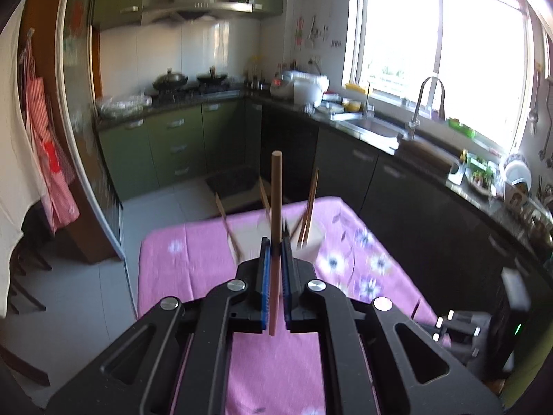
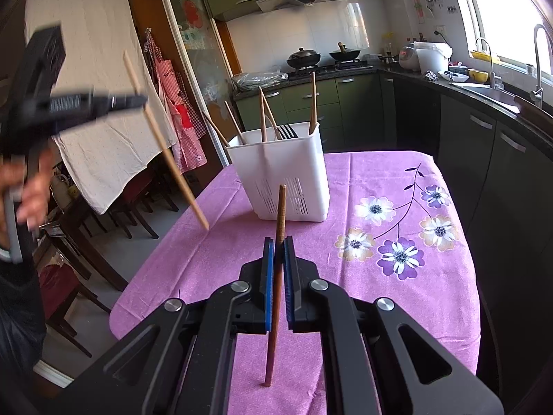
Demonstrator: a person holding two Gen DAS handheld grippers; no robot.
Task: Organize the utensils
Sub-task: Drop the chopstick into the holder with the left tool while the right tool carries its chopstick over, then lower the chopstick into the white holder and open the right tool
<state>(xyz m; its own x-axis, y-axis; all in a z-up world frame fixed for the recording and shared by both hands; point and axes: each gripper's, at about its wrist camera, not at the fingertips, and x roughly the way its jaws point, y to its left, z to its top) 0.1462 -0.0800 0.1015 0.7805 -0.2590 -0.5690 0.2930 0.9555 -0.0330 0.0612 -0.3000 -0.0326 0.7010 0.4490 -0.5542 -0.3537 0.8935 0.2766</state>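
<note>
Both fingers clamped on chopsticks (image 2: 276,276), white holder (image 2: 280,180) of utensils ahead, pink tablecloth (image 2: 380,294) beneath

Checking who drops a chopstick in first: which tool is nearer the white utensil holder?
Hard to call. Left tool is raised off the white utensil holder's left side; right tool sits low, directly before it.

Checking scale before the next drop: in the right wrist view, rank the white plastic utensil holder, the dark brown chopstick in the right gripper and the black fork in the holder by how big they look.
1. White plastic utensil holder.
2. Dark brown chopstick, though nearness to the camera inflates it.
3. Black fork, only its tines showing.
</note>
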